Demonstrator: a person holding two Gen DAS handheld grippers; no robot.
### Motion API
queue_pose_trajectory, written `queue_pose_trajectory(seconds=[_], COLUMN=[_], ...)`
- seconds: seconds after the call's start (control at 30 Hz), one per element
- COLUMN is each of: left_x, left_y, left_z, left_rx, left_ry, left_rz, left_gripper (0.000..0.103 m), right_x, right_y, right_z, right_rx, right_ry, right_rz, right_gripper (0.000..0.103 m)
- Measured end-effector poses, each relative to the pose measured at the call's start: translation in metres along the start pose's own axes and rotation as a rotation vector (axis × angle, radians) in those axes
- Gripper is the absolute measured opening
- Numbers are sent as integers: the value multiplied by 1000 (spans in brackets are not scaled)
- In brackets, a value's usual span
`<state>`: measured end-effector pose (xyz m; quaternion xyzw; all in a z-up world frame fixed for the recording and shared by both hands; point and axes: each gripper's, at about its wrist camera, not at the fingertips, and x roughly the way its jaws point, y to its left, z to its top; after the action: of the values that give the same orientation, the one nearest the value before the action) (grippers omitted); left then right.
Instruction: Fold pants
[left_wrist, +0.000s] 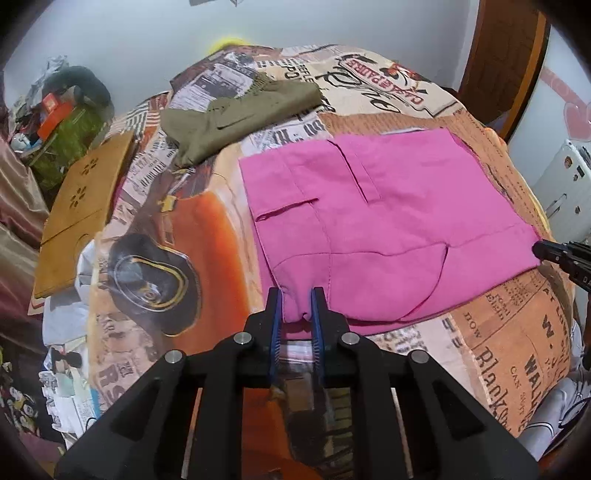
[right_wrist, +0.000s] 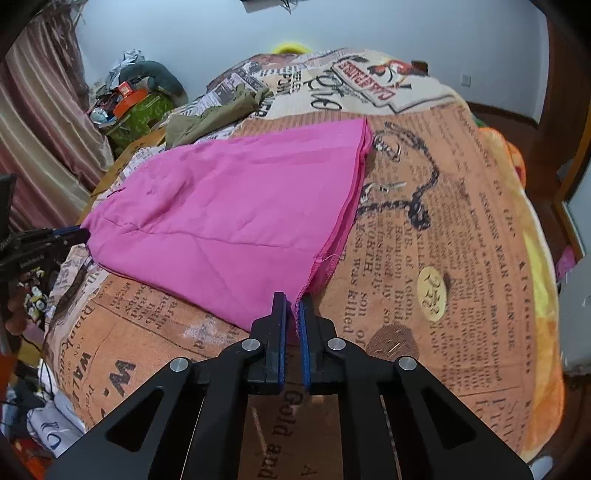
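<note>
Two near corners of the pants (left_wrist: 388, 206) are pinched, left tongs (left_wrist: 297, 295) and right tongs (right_wrist: 291, 301) seemingly clamped, cloth stretching away across the bed (right_wrist: 461, 229), long axis between them.

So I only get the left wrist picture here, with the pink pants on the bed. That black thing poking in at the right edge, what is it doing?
Observer: That is the right gripper. In its own view it is pinched shut on the near corner of the pink pants, at a frayed hem.
Operator: Is there anything on the bed past that corner?
Observer: Only the printed blanket, which there shows a drawn figure and a round gold coin mark.
Operator: And the green pants, can you see them too?
Observer: Yes, the olive pants lie beyond the pink ones, crumpled, with a green box of clutter behind them.
</note>
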<state>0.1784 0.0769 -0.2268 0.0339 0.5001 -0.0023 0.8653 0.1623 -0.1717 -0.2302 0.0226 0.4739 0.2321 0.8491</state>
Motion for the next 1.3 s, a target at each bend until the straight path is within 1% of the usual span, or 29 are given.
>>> queue_pose_trajectory(seconds=[0.1,0.17,0.27,0.4,0.5,0.57,0.6,0.63,0.7,0.73,0.87,1.0,1.13,1.2,1.23,1.3], left_x=[7,17,26,26,27,27,26,25,21,19,19,25,33,37,41,42], left_y=[8,13,17,15,14,14,14,14,16,16,15,15,23,33,38,52], left_z=[-2,-7,-12,-13,-13,-13,-13,-13,-12,-11,-10,-14,-21,-26,-29,-36], left_rx=[-12,-27,-55,-49,-45,-48,-51,-53,-52,-44,-2,13,-18,-44,-55,-104], left_ry=[15,35,42,44,46,43,42,41,33,29,37,45,66,87,110,124], left_rz=[24,31,7,4,8,11,11,11,17,23,47,74,95,123,138,96], left_gripper=[15,15,16,16,16,16,16,16,16,16,17,18,19,18,18,18], right_x=[0,5,13,7,-4,-6,-3,3,21,26,27,29,29,27,26,23], right_y=[1,0,-4,-2,9,20,26,30,35,37,38,35,34,33,31,28], right_z=[2,2,-2,2,10,14,15,15,12,9,10,11,9,8,7,6], right_rx=[-12,-7,11,2,-24,-49,-65,-81,-96,-105,-148,-164,-161,-162,-160,-160], right_ry=[-9,1,28,28,-1,-20,-16,-1,60,71,97,119,120,119,119,119], right_rz=[-14,-24,-18,-36,-24,-1,6,11,-1,-6,-14,-4,-1,-7,-10,-36], right_gripper=[5,5,4,5,5,5,5,5,5,5,5,4,4,4,4,4])
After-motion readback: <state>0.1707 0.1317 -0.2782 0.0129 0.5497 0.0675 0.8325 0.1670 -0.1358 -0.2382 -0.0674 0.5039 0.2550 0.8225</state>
